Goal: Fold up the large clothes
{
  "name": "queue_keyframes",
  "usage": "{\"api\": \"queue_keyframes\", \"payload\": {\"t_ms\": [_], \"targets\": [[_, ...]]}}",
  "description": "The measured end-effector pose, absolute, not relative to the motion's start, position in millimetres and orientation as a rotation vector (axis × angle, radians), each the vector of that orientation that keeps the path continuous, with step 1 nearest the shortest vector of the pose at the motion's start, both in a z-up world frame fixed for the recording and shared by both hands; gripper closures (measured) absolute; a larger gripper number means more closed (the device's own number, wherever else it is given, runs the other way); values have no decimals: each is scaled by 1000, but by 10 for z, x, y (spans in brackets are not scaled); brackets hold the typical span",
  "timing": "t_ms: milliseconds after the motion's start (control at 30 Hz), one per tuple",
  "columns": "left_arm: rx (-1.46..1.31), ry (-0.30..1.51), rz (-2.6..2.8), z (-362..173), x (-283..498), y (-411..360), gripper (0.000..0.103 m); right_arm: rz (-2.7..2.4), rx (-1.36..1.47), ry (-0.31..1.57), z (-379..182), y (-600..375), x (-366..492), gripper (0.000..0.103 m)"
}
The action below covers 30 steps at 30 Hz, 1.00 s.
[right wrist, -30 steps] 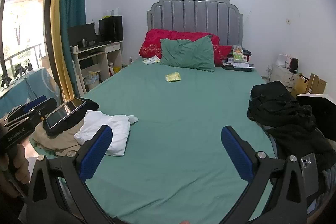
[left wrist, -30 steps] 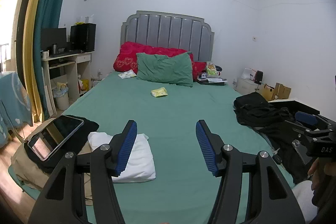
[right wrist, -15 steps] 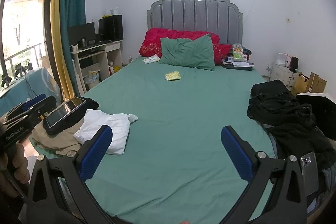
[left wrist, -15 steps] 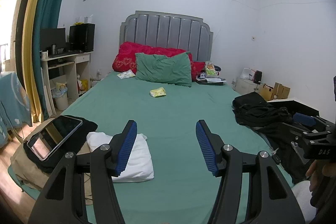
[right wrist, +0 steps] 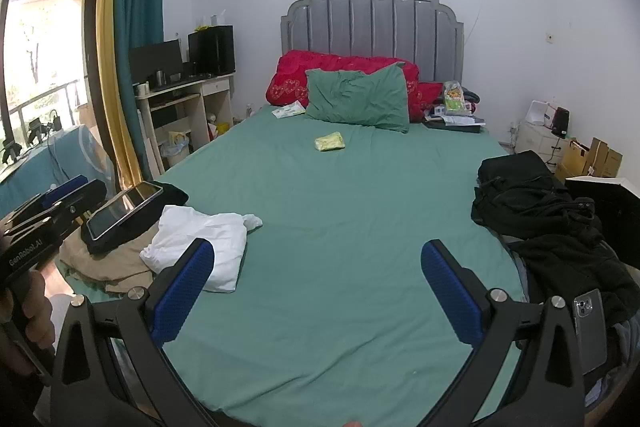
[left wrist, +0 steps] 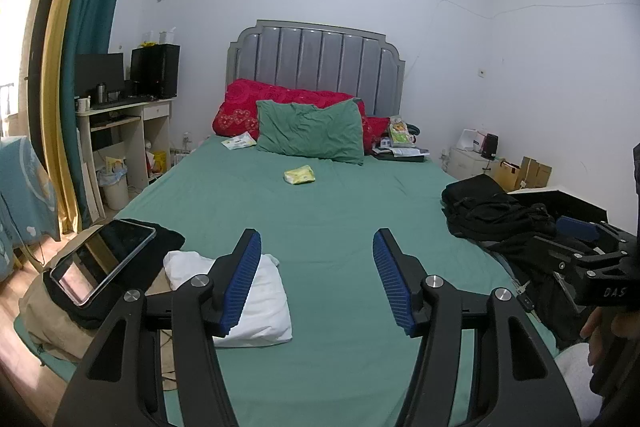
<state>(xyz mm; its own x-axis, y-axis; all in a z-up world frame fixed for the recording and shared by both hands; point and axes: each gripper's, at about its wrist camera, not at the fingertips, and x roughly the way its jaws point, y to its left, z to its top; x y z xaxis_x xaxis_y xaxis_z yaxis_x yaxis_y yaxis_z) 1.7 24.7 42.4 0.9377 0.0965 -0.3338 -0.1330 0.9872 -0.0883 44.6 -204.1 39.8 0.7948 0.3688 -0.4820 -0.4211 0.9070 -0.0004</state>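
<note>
A heap of black clothes (left wrist: pixel 492 215) lies on the right side of the green bed (left wrist: pixel 320 211); it also shows in the right wrist view (right wrist: pixel 532 211). A folded white garment (left wrist: pixel 256 307) lies at the near left, also in the right wrist view (right wrist: pixel 200 243), beside tan and black folded clothes (right wrist: pixel 100 259). My left gripper (left wrist: pixel 316 283) is open and empty above the bed's near end. My right gripper (right wrist: pixel 316 291) is open wide and empty, held above the bed's foot.
A tablet (left wrist: pixel 100 263) rests on the folded pile at the left. A phone (right wrist: pixel 590 331) lies at the right edge. A green pillow (left wrist: pixel 310 131), red pillows (left wrist: pixel 244 107) and a yellow packet (left wrist: pixel 299 175) sit toward the headboard. A desk (left wrist: pixel 120 131) stands left.
Both views shift only slightly. Both grippers stay open and empty; nothing on the bed has moved.
</note>
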Motion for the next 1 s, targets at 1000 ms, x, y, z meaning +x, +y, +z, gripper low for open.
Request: {"api": "queue_keyframes", "payload": {"t_ms": [1000], "targets": [[-111,347,108,334,89,126,41,425,-112,518,270,-2025,478,1]]}}
